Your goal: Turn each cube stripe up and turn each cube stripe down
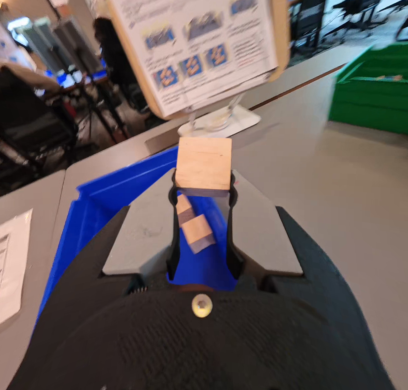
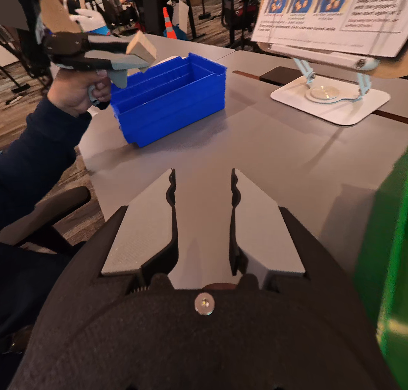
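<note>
Left gripper: clamped on a wooden cube, which sits between the two fingertips, lifted above the blue bin. The cube's pale top face shows toward the camera; a dark stripe runs along its lower edge.

Held cube from the right wrist view: the cube is up in the air over the near-left corner of the bin, gripped by the left gripper, which a hand in a dark sleeve holds by its handle.

Cubes in the bin: two more wooden cubes lie on the bin floor just below the held one, seen through the gap between the fingers. Each has a dark stripe; how they sit against each other is too blurred to tell.

Right gripper: fingers spread wide with nothing between them, hovering over bare grey table, well apart from the blue bin.

Green bin: close on the right gripper's right side, crowding that edge of its view; in the left wrist view it stands far off to the right on the table.

Instruction sheet on a stand: behind the blue bin, white base resting on the table, its board tilted toward the person.

Paper: lying flat on the table left of the blue bin.

Background: desks, chairs and an orange cone, all off the table.
</note>
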The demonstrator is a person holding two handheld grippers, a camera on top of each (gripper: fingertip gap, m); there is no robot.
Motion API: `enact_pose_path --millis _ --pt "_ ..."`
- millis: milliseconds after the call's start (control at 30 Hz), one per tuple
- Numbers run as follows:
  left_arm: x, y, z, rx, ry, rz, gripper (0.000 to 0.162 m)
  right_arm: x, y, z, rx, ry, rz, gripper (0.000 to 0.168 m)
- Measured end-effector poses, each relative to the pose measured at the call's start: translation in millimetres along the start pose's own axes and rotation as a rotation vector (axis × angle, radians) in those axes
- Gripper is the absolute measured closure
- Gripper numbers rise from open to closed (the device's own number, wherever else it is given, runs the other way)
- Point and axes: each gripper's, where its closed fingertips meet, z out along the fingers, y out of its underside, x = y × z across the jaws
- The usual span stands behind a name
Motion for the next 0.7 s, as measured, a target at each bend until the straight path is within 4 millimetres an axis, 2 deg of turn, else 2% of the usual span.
enact_pose_path --millis 100,167,300,367,433,533,700 --pt "58 -29 -19 0.108 0.129 0.051 0.118 -23 3 11 -0.009 -0.104 0.021 0.120" --pt "100 -40 -30 0.159 0.212 0.111 0.118 -38 4 16 -0.010 -0.168 0.037 0.119" --pt "172 -42 -45 0.225 0.293 0.257 0.118 -65 2 22 0.004 -0.287 0.074 0.116" --pt "199 -37 -48 0.246 0.305 0.325 0.118 -77 -2 21 0.019 -0.339 0.092 0.115" --pt "219 -32 -47 0.244 0.300 0.433 0.118 -86 -7 19 0.040 -0.378 0.107 0.113" --pt "230 -31 -45 0.278 0.233 0.577 0.118 -91 -12 17 0.067 -0.401 0.125 0.111" --pt "258 -22 -45 0.276 0.374 0.519 0.118 -100 -16 14 0.091 -0.454 0.150 0.107"
